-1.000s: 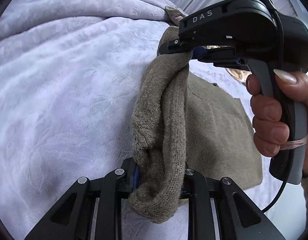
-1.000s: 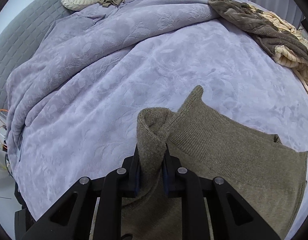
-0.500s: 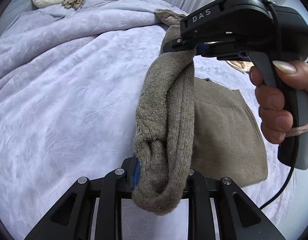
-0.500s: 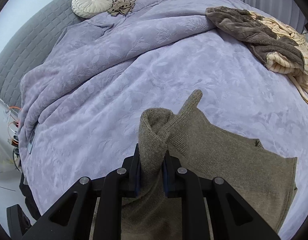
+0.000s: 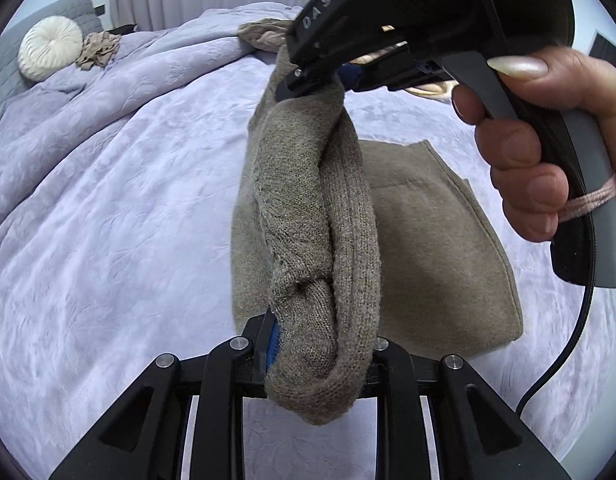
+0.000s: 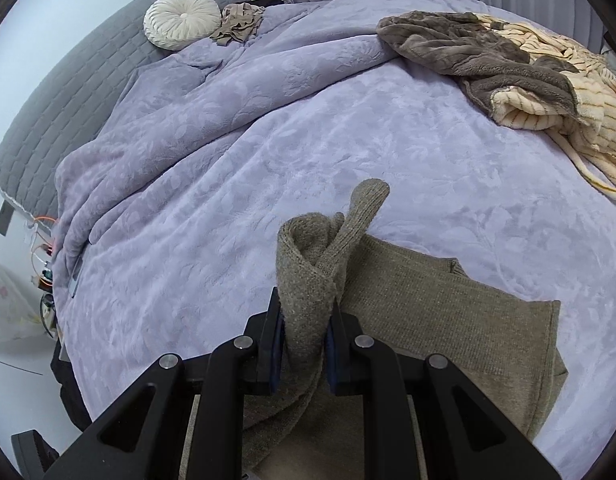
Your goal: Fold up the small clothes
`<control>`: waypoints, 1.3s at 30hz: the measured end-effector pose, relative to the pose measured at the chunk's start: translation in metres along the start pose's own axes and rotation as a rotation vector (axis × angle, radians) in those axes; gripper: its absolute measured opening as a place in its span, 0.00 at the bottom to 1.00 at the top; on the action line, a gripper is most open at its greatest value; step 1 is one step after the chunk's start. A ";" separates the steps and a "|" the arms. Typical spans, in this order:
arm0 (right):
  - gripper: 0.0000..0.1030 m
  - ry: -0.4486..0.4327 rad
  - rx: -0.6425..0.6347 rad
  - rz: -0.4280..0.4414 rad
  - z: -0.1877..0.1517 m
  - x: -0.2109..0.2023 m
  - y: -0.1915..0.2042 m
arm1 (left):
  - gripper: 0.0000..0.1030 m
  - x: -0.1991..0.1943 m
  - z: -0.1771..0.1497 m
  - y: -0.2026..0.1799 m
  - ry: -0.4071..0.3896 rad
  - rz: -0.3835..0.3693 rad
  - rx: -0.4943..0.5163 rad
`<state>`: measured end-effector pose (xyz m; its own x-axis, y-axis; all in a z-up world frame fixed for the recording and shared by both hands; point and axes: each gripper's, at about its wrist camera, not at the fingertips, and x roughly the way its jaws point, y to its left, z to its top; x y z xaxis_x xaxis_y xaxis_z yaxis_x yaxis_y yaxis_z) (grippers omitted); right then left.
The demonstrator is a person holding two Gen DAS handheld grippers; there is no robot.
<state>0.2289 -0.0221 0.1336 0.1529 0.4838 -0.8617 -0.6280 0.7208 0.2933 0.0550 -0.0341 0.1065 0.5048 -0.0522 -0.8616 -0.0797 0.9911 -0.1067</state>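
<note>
An olive-brown knit garment point(image 5: 427, 240) lies partly flat on the lavender bedspread point(image 5: 108, 220). One bunched edge of it point(image 5: 308, 208) is lifted off the bed and stretched between both grippers. My left gripper point(image 5: 319, 352) is shut on the near end of that roll. My right gripper point(image 5: 315, 80), held by a hand, is shut on the far end above it. In the right wrist view the right gripper point(image 6: 306, 328) pinches the knit fold point(image 6: 308, 276), and the flat garment body point(image 6: 447, 320) lies to the right.
A round cream cushion point(image 6: 182, 20) and a small crumpled tan cloth point(image 6: 240, 22) lie by the grey headboard point(image 6: 88, 92). A pile of brown and cream striped fleece clothes point(image 6: 527, 80) lies at the far right. The bed's left edge drops to the floor point(image 6: 12, 380).
Both grippers have risen with the bunched edge, lifting it higher off the bed. The right gripper now sits closer and higher in the left wrist view. Both grips are unchanged.
</note>
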 end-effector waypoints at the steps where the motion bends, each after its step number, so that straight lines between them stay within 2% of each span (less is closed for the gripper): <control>1: 0.18 -0.002 -0.003 -0.003 -0.001 -0.002 -0.003 | 0.24 0.001 0.002 -0.004 0.004 0.002 0.007; 12: 0.18 -0.021 0.010 -0.009 -0.020 -0.029 -0.041 | 0.24 0.019 0.015 -0.040 0.061 0.019 0.066; 23: 0.18 -0.042 0.051 0.018 -0.044 -0.049 -0.092 | 0.24 0.034 0.014 -0.096 0.069 0.125 0.111; 28: 0.18 -0.063 0.066 0.051 -0.054 -0.054 -0.110 | 0.24 0.036 0.012 -0.112 0.064 0.145 0.120; 39: 0.18 -0.095 0.084 0.074 -0.068 -0.058 -0.136 | 0.24 0.053 0.004 -0.142 0.047 0.245 0.200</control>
<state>0.2538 -0.1819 0.1158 0.1827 0.5794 -0.7943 -0.5745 0.7185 0.3919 0.0970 -0.1769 0.0778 0.4506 0.1898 -0.8723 -0.0206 0.9791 0.2024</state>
